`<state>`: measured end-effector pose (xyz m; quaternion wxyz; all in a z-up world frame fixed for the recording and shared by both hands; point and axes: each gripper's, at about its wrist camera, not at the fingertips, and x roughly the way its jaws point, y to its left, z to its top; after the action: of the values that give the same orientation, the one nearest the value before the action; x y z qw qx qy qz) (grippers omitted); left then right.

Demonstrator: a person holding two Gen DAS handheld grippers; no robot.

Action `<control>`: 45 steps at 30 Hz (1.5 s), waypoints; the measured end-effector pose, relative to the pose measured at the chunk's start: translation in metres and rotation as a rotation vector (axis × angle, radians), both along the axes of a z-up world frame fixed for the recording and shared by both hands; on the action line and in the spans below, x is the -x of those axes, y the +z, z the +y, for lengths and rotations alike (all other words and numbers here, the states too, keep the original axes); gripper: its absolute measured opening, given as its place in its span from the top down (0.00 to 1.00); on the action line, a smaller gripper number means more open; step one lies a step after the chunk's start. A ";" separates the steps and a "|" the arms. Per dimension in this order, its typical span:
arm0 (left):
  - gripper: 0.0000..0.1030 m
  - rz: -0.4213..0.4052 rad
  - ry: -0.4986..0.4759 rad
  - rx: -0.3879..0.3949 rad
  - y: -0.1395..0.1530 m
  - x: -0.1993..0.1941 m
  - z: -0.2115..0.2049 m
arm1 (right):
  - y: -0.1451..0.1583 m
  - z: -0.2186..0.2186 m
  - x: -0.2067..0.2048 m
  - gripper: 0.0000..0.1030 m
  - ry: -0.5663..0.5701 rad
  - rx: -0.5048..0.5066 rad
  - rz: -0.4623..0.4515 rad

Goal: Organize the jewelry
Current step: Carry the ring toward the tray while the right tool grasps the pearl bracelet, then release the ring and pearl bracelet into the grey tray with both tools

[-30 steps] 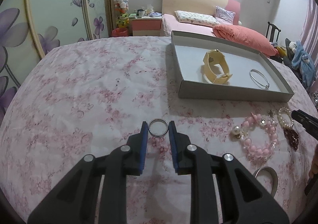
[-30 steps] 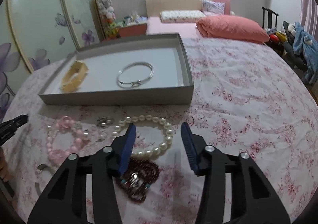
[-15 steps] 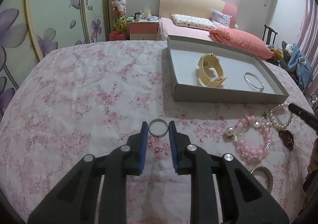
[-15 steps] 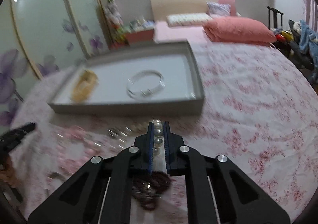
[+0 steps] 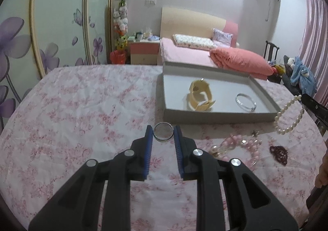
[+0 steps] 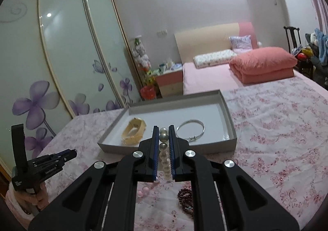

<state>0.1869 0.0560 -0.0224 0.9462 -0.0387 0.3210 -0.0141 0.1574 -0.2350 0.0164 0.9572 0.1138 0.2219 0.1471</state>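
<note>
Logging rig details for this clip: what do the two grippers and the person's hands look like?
Both grippers, left and right, are black plastic with angular cut-out arms, round silver screws and ribbed blue finger pads. The left one's body carries small white lettering, too small to read. A bare hand shows below it; no cables visible.

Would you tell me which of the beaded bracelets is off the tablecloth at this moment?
The white pearl bracelet: it hangs in the air from the right gripper, shut on its beads. The pink bead bracelet and the dark maroon one lie flat on the cloth.
</note>
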 end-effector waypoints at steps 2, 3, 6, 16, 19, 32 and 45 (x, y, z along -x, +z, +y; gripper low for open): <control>0.79 -0.023 0.001 0.000 0.004 0.003 -0.003 | 0.003 0.003 0.006 0.90 -0.002 0.003 -0.027; 0.79 -0.035 0.002 -0.001 0.006 0.006 -0.005 | 0.005 0.006 0.010 0.90 -0.004 0.009 -0.045; 0.79 -0.073 0.002 -0.008 0.013 0.012 -0.013 | 0.007 0.012 0.018 0.90 -0.010 0.036 -0.091; 0.79 -0.182 0.008 -0.043 0.029 0.031 -0.030 | 0.015 0.024 0.038 0.90 -0.047 0.091 -0.214; 0.79 -0.213 0.009 -0.051 0.034 0.035 -0.034 | 0.016 0.025 0.041 0.90 -0.056 0.102 -0.238; 0.79 -0.293 -0.018 -0.088 0.045 0.040 -0.058 | 0.021 0.030 0.052 0.90 -0.098 0.142 -0.336; 0.79 -0.283 -0.009 -0.111 0.043 0.014 -0.062 | 0.022 0.028 0.033 0.90 -0.106 0.143 -0.331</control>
<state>0.1728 -0.0057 0.0205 0.9826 0.0174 0.1849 -0.0059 0.1244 -0.2071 0.0387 0.9927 0.0311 0.0651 0.0970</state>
